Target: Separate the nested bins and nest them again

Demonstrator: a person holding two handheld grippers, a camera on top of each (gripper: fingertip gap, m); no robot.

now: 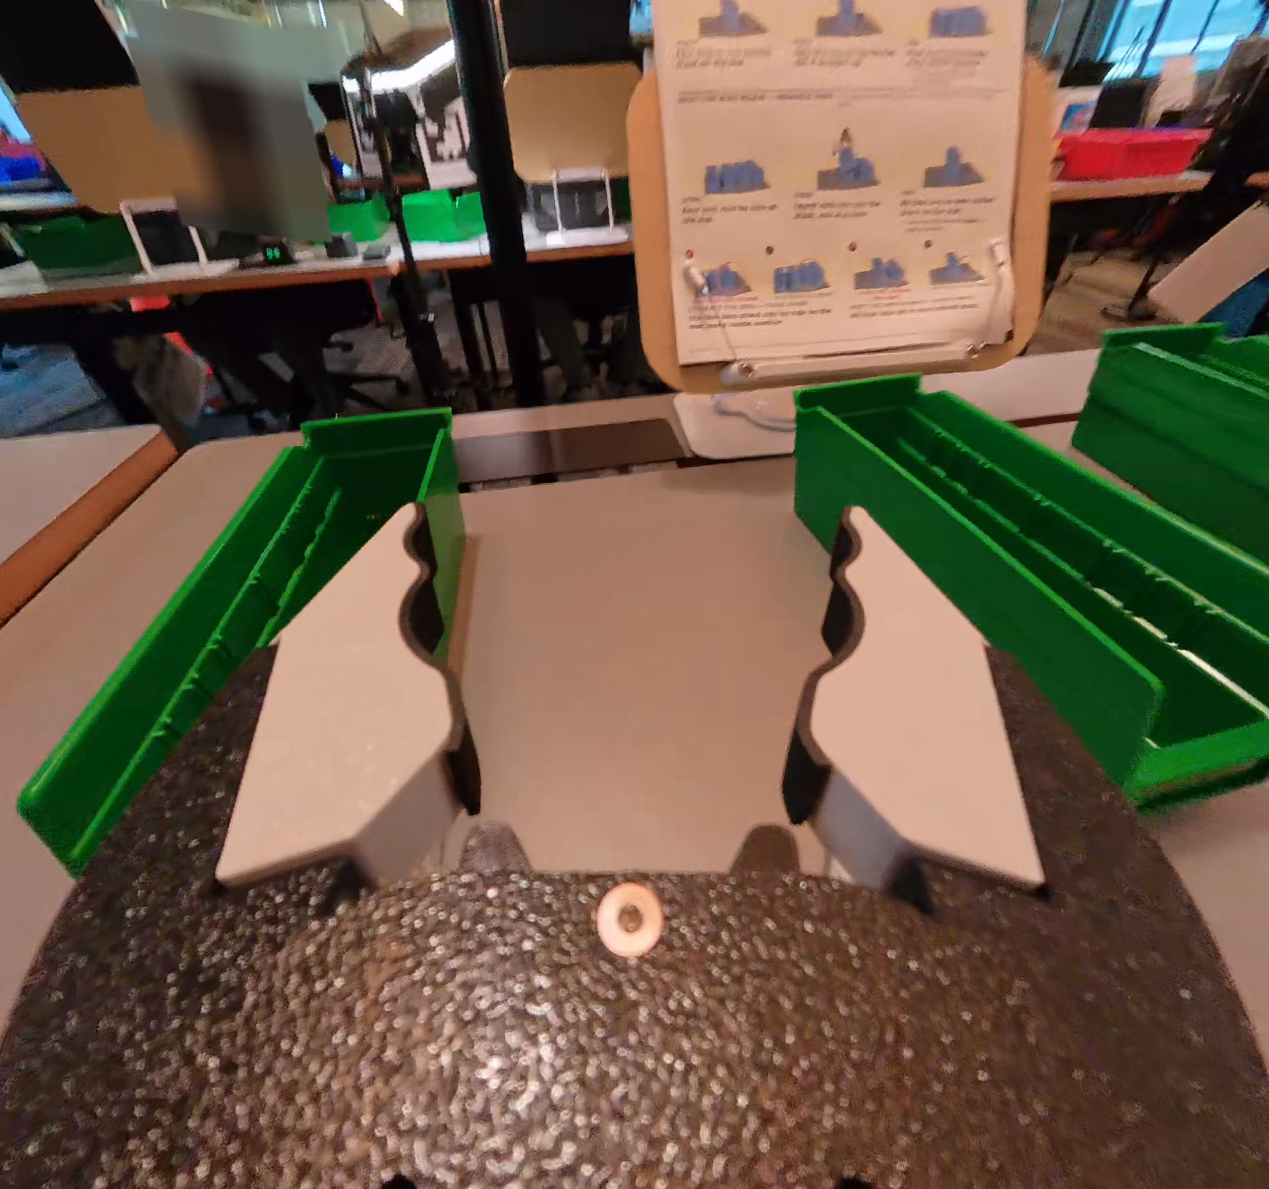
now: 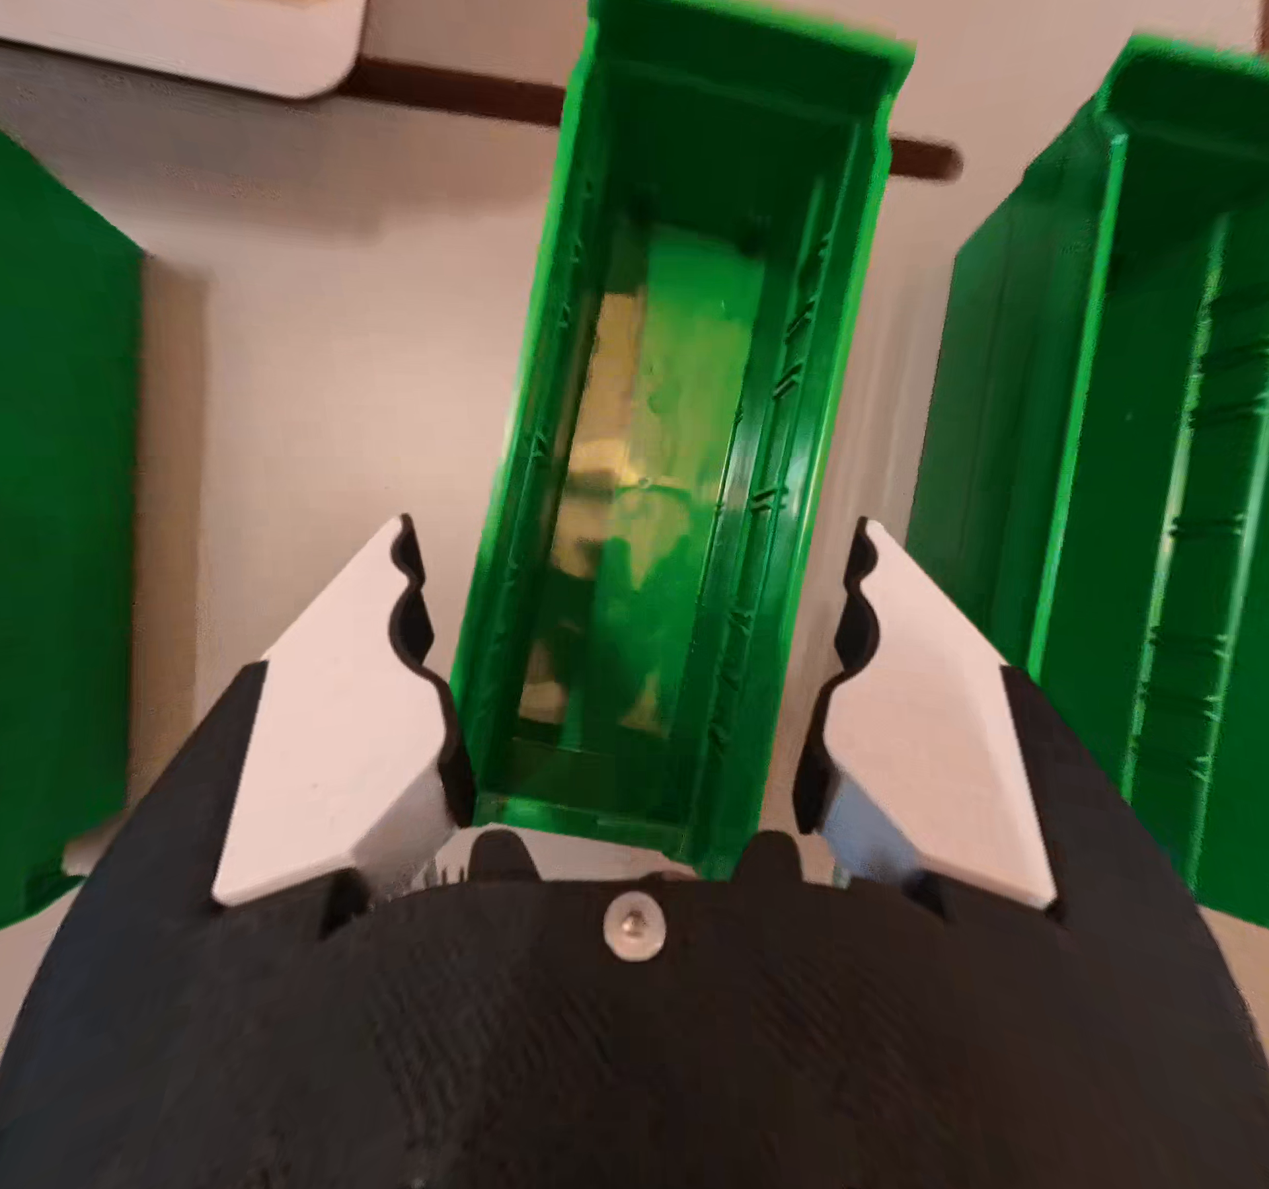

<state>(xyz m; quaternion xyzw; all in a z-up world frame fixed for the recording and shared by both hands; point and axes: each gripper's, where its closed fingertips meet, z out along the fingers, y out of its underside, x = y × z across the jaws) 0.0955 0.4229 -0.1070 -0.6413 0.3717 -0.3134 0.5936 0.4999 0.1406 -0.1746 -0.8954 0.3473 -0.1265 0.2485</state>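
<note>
I see my left gripper (image 1: 632, 661) with fingers spread wide, holding nothing, over bare surface (image 1: 618, 607) between two green bins: the left bin (image 1: 226, 607) and the middle bin (image 1: 1016, 579). My right gripper (image 2: 632, 668) is equally wide, fingers straddling the middle bin's near end; I can't tell whether they touch it.

A light grey table (image 1: 638, 641) is seen. Three long green bins are set on it: one at the left (image 1: 226, 613), one right of centre (image 1: 1016, 579), one far right (image 1: 1181, 421).
</note>
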